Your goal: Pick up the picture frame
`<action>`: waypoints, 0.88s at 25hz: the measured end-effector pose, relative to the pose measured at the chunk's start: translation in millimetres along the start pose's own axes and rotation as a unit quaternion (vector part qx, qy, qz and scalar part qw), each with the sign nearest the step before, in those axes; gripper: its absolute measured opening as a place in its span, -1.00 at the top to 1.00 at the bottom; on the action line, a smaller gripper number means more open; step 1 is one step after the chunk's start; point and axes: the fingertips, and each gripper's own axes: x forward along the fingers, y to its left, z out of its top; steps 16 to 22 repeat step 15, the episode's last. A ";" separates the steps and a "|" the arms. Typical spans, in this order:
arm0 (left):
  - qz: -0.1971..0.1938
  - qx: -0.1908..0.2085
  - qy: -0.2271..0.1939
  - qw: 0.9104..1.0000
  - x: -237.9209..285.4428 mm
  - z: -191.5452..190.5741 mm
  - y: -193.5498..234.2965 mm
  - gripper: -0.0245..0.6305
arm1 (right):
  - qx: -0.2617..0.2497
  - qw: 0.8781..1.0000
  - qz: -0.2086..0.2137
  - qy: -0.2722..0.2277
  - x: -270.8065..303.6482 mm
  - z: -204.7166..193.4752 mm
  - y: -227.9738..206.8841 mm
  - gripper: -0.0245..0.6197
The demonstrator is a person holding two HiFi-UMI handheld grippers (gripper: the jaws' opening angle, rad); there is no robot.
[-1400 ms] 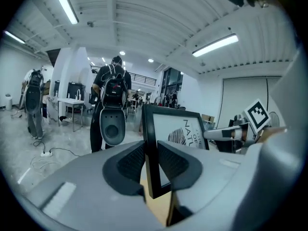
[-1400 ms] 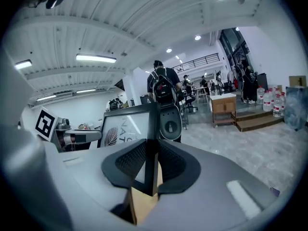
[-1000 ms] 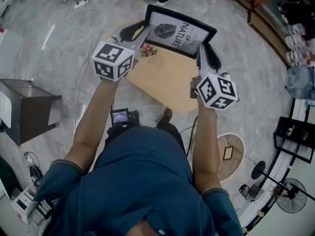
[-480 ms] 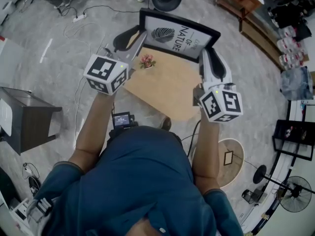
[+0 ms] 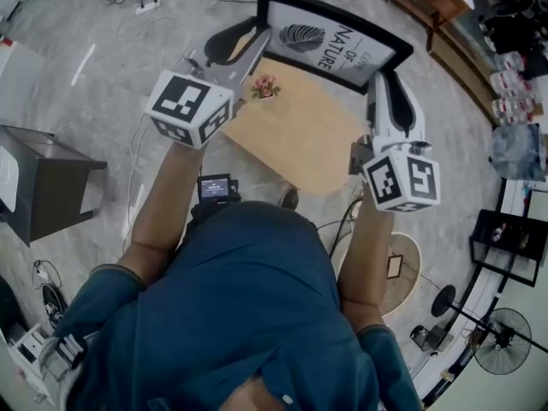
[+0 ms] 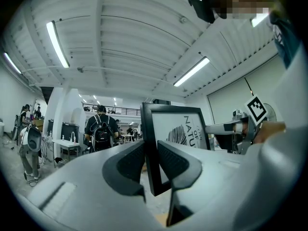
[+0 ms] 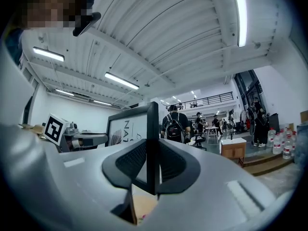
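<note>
left claw (image 6: 150, 161) pinching picture frame (image 5: 330, 43) side edge | right claw (image 7: 152, 163) pinching opposite edge | wooden surface (image 5: 300, 139) below both claws

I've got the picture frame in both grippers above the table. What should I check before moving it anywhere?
1. Left gripper shut on the left edge of the picture frame: ok.
2. Right gripper shut on its right edge: ok.
3. Frame's bottom corner free of the wooden table: ok, shown in the left gripper view.
4. Frame upright between both pairs of jaws: ok.
5. Small pink flowers on the table apart from the frame: ok.
6. Grip firm enough for a long carry: cannot tell.
</note>
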 end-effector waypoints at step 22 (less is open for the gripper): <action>-0.006 -0.003 0.008 1.000 -2.2 -9.4 -0.9 0.69 | 0.003 1.000 -0.008 0.015 -1.5 -11.4 1.7 0.67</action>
